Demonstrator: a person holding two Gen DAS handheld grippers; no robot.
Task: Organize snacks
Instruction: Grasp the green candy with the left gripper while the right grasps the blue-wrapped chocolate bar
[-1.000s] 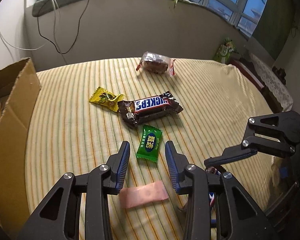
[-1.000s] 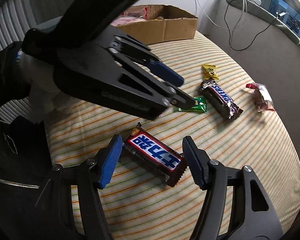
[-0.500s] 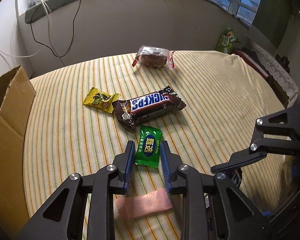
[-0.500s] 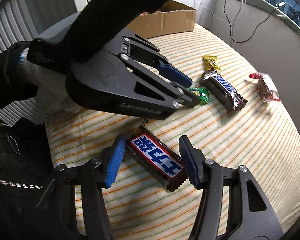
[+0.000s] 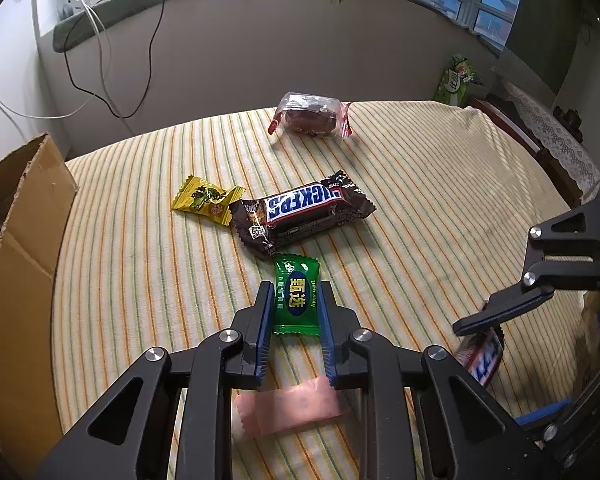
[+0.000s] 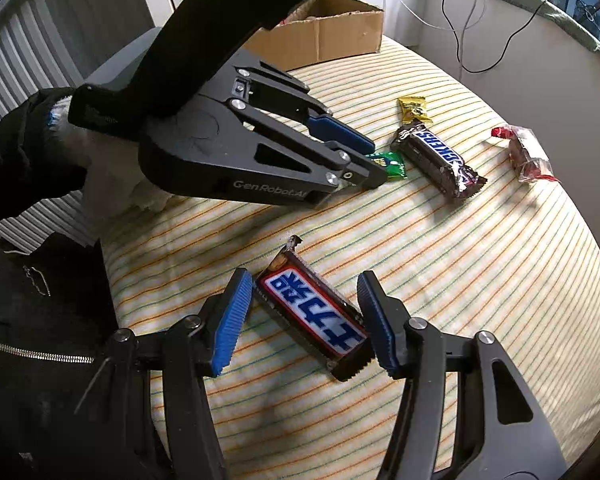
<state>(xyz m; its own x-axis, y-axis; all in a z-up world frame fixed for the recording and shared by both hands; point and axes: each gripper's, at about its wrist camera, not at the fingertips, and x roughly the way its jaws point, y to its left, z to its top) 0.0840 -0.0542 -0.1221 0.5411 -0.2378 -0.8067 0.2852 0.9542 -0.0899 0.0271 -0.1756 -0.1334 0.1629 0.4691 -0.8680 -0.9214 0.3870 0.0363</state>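
My left gripper [image 5: 294,300] is shut on the green candy [image 5: 296,294], which lies on the striped cloth; it also shows in the right wrist view [image 6: 390,165]. My right gripper [image 6: 304,294] is open around a brown snack bar with a blue and white label [image 6: 314,314], its jaws on either side and the right pad touching or nearly so. Beyond the green candy lie a Snickers bar [image 5: 302,212], a yellow candy [image 5: 204,199] and a clear-wrapped brown snack [image 5: 310,117]. A pink candy [image 5: 290,410] lies under my left gripper.
An open cardboard box [image 5: 18,248] stands at the left edge of the striped table [image 5: 420,200]; in the right wrist view the box [image 6: 332,30] is at the far end. A wall with cables runs behind the table. A green packet [image 5: 456,80] sits at the back right.
My left gripper has moved forward and shut on the green candy. My right gripper has narrowed around the blue-label bar.
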